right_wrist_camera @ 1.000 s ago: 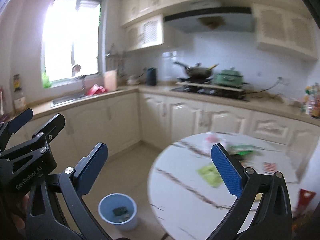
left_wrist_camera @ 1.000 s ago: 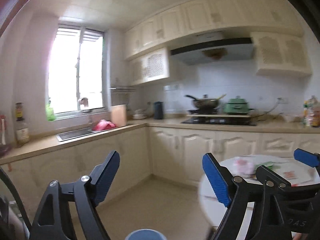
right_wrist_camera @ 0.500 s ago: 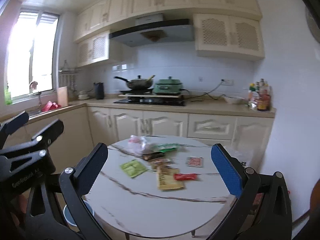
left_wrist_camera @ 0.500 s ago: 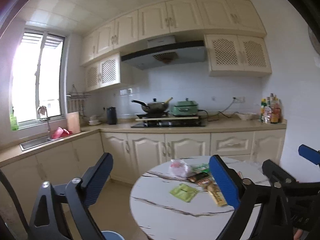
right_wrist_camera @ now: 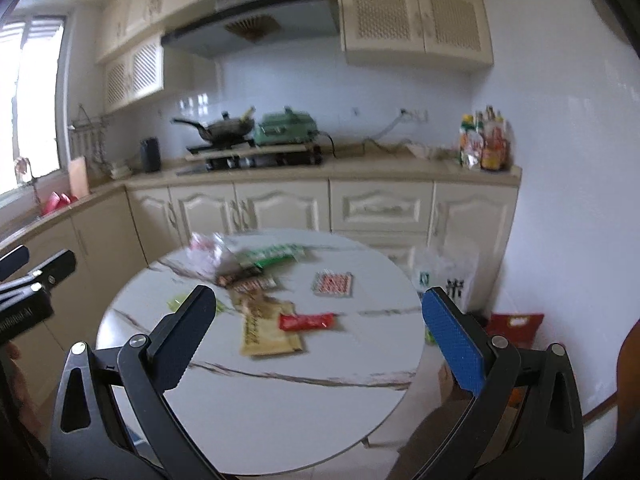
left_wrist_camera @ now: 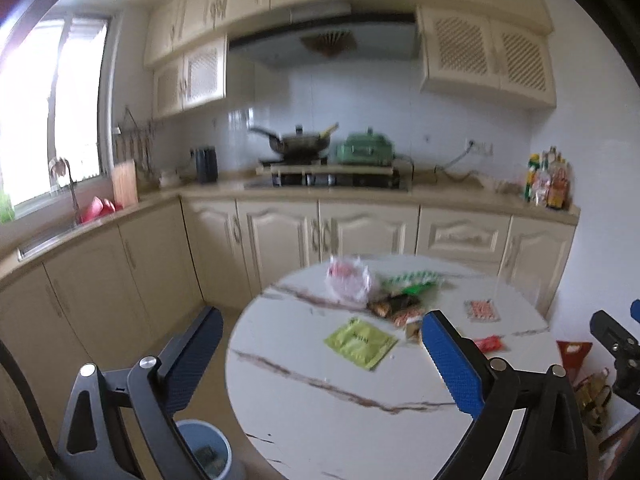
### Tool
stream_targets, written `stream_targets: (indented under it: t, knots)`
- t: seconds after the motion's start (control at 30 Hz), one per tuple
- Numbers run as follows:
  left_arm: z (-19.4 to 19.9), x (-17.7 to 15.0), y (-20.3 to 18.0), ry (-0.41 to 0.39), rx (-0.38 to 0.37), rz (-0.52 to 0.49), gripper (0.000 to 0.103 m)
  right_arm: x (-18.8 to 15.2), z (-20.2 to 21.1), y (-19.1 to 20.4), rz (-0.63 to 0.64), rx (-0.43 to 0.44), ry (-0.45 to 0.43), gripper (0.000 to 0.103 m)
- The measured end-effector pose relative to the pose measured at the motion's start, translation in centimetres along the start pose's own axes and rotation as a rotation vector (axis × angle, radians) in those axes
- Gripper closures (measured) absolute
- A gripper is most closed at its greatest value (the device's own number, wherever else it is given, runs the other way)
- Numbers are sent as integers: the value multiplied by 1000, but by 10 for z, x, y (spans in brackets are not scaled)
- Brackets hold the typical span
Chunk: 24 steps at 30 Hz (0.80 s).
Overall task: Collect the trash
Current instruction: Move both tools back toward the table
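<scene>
Now swung away from the window and sink side toward the round table [right_wrist_camera: 280,408], with both views a bit lower than half a second ago. Left gripper [left_wrist_camera: 320,356] and right gripper [right_wrist_camera: 316,336] spread wide, pinching nothing. Trash in reach: green packet [left_wrist_camera: 359,342], red wrapper [right_wrist_camera: 306,321] and tan packet [right_wrist_camera: 268,332] lying mid-table, blue bin [left_wrist_camera: 208,454] on the floor, near left.
</scene>
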State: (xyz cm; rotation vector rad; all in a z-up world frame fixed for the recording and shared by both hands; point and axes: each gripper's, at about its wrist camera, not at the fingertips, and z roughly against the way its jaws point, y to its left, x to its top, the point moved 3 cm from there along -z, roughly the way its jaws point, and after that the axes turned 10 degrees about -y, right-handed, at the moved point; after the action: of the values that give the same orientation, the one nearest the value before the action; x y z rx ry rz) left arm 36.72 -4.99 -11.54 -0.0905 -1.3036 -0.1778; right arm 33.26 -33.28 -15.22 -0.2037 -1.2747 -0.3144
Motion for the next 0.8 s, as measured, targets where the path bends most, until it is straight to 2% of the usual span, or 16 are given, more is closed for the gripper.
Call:
stream_targets:
  t: [0.07, 0.23, 0.33, 0.47, 0.57, 0.67, 0.8]
  knots:
    - [-20, 3, 1, 49, -19, 10, 5, -9, -15, -4, -9, -7, 34, 0]
    - [-90, -5, -1, 236, -137, 64, 5, -34, -59, -11, -22, -15, 120, 0]
    - [-131, -7, 0, 323, -133, 107, 5, -45, -82, -12, -28, -13, 160, 0]
    - [-170, -6, -5, 381, -150, 148, 5, -60, -111, -13, -40, -13, 213, 0]
    - [-206, -11, -21, 409, -191, 93, 5, -68, -127, -15, -39, -13, 239, 0]
    - [-246, -13, -33, 439, -181, -2, 5, -73, -139, -16, -35, -15, 259, 0]
    - [-283, -21, -40, 459, -169, -43, 5, -77, -152, -19, -38, -16, 275, 0]
